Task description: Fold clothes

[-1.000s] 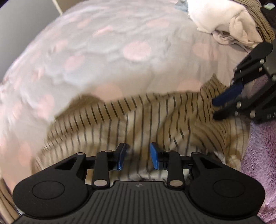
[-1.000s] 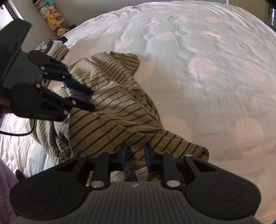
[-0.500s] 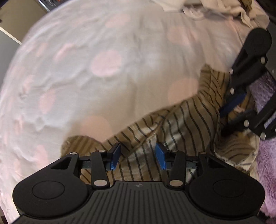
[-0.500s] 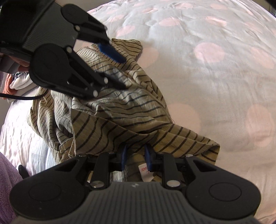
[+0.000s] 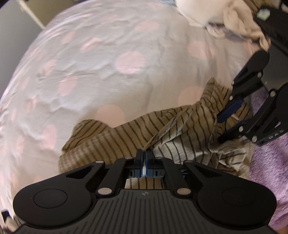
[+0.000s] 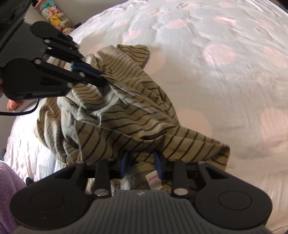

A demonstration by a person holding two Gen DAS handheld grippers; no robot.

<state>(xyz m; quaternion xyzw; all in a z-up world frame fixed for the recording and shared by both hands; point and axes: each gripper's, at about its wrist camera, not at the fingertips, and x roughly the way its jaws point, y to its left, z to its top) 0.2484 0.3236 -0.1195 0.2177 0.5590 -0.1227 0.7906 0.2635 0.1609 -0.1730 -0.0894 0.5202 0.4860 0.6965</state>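
Note:
A tan shirt with dark stripes (image 5: 180,129) (image 6: 126,111) lies crumpled on the bed. My left gripper (image 5: 144,154) is shut on a raised fold of it; in the right wrist view the left gripper (image 6: 102,75) pinches that fold at the upper left, with the cloth drawn up into a peak. My right gripper (image 6: 141,162) sits at the shirt's near edge by the collar label (image 6: 153,180). Its jaws are opening, and cloth drapes loosely over and between the blue pads (image 6: 124,164). From the left wrist view the right gripper (image 5: 219,129) shows at the right, fingers apart.
The bedspread (image 5: 108,63) is pale with pink dots and stretches wide beyond the shirt. A heap of light clothes (image 5: 225,21) lies at the far end. A purple fuzzy blanket (image 5: 266,162) borders the shirt. Plush toys (image 6: 55,16) stand off the bed.
The left gripper's jaws went from wide apart to shut on a fold of the shirt and lifted it a little. The right gripper's pads have spread wider at the collar.

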